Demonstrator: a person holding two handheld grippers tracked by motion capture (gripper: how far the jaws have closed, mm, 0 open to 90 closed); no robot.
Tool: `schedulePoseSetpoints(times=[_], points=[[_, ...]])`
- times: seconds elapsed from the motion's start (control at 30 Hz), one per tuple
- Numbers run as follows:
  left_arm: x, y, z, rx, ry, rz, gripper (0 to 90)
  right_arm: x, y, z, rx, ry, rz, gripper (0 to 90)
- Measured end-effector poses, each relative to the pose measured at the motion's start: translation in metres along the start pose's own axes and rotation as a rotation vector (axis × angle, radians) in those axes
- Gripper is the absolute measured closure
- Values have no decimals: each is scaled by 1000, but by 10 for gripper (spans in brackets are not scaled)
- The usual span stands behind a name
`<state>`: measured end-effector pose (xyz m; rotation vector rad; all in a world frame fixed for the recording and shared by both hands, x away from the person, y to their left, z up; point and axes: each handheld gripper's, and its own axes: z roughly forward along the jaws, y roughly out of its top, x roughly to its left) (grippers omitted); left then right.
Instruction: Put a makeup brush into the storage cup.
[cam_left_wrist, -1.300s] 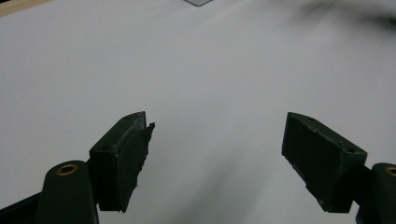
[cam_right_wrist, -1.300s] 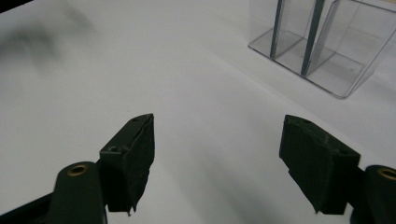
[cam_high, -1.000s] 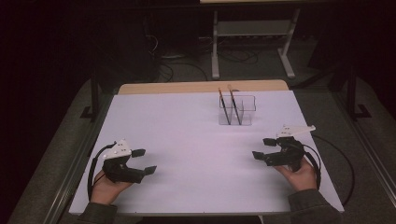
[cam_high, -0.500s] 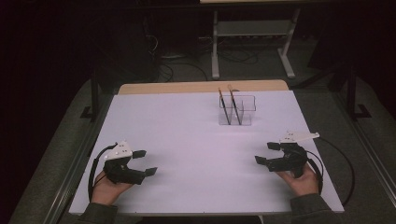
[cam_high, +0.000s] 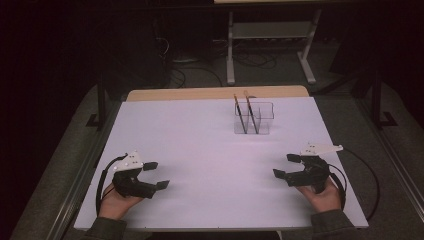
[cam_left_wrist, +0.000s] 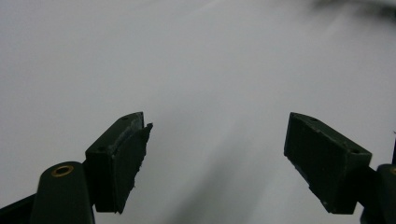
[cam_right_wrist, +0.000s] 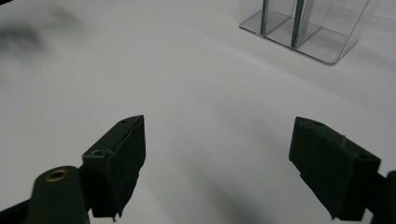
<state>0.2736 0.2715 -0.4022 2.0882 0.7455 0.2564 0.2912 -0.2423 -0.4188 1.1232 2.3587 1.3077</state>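
Two hand-held grippers, left (cam_high: 154, 175) and right (cam_high: 287, 165), gaped empty | risk: clear holder (cam_high: 254, 118) tipping, pencils (cam_high: 240, 112) spilling.

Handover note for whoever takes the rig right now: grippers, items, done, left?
Left gripper: open, nothing between its fingers, low over the white table.
Right gripper: fingers have just been opening, nothing between them.
Clear holder stands at the far side of the table; two pencils lean in it, in separate compartments.
Done: both pencils are in.
Left: nothing loose on the table.
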Motion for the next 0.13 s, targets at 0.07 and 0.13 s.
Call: schedulePoseSetpoints(times=[0.07, 0.13], points=[[0, 0, -1, 1, 6, -5, 204, 1, 0, 0, 0, -3, -2, 181], [1, 0, -1, 1, 3, -4, 204, 2, 0, 0, 1, -5, -6, 183]])
